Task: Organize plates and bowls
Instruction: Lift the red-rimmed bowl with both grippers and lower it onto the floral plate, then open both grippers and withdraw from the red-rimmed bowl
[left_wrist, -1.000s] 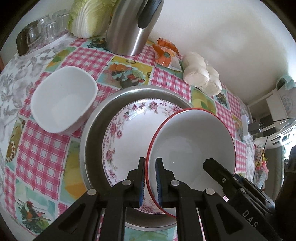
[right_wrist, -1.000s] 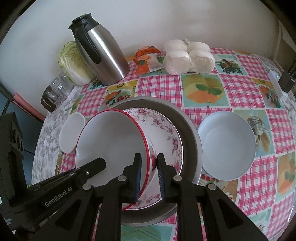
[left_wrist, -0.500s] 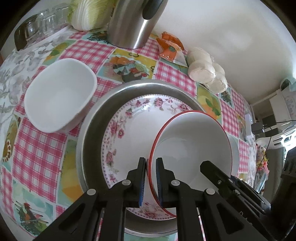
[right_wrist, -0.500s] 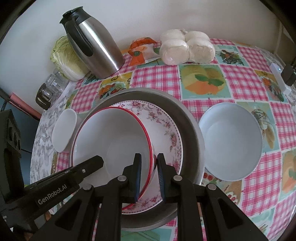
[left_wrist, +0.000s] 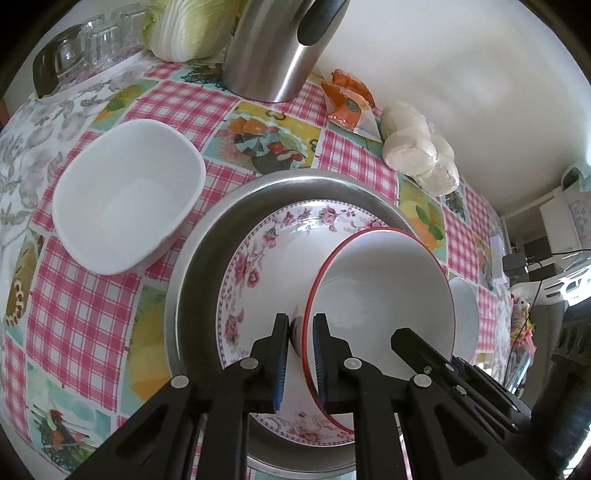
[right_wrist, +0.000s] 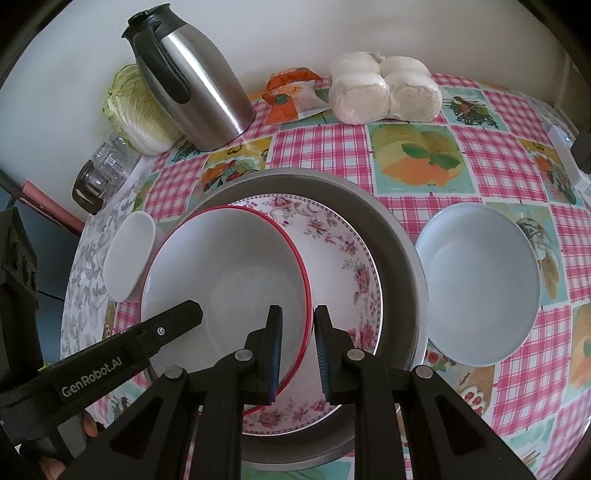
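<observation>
A white bowl with a red rim sits tilted on a floral plate, which lies in a round metal pan. My left gripper has the bowl's left rim between its pads, and its jaws are opening slightly. My right gripper is shut on the opposite rim, one pad inside and one outside. A white square bowl stands left of the pan. Right of the pan stands a pale round bowl.
A steel thermos jug, a cabbage and several glasses stand at the back left by the wall. An orange packet and a bag of white buns lie at the back. A chequered cloth covers the table.
The red-rimmed bowl has come down lower over the floral plate, still between both grippers. The left gripper's pads stand slightly wider apart.
</observation>
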